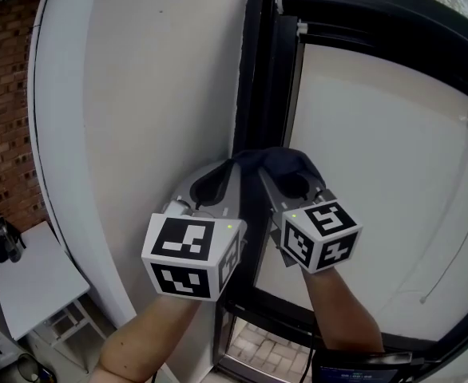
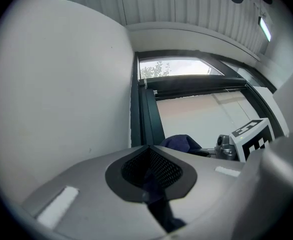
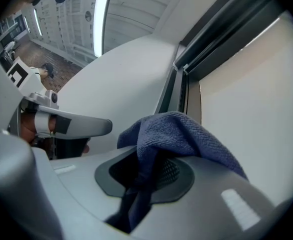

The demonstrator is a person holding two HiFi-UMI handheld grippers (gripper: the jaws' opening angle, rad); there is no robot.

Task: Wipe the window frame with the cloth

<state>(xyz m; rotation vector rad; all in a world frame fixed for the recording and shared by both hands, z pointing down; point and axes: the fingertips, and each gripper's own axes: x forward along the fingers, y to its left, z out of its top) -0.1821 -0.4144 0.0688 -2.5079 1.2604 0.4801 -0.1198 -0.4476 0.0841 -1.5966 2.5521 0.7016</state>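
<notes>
A dark blue cloth (image 1: pixel 278 162) is bunched against the black window frame (image 1: pixel 258 94), low on its upright. My right gripper (image 1: pixel 294 183) is shut on the cloth, which drapes over its jaws in the right gripper view (image 3: pixel 186 134). My left gripper (image 1: pixel 222 183) sits close beside it on the left, against the frame's edge. Its jaws are shut with a thin dark blue strip of cloth pinched between them (image 2: pixel 149 176). The rest of the cloth (image 2: pixel 179 143) bulges just beyond, by the frame (image 2: pixel 146 114).
A white wall (image 1: pixel 154 94) runs left of the frame, with a pale pane (image 1: pixel 378 150) on the right and a thin cord (image 1: pixel 450 238) hanging across it. Below left stand a small white table (image 1: pixel 34 278) and a brick wall (image 1: pixel 2 94).
</notes>
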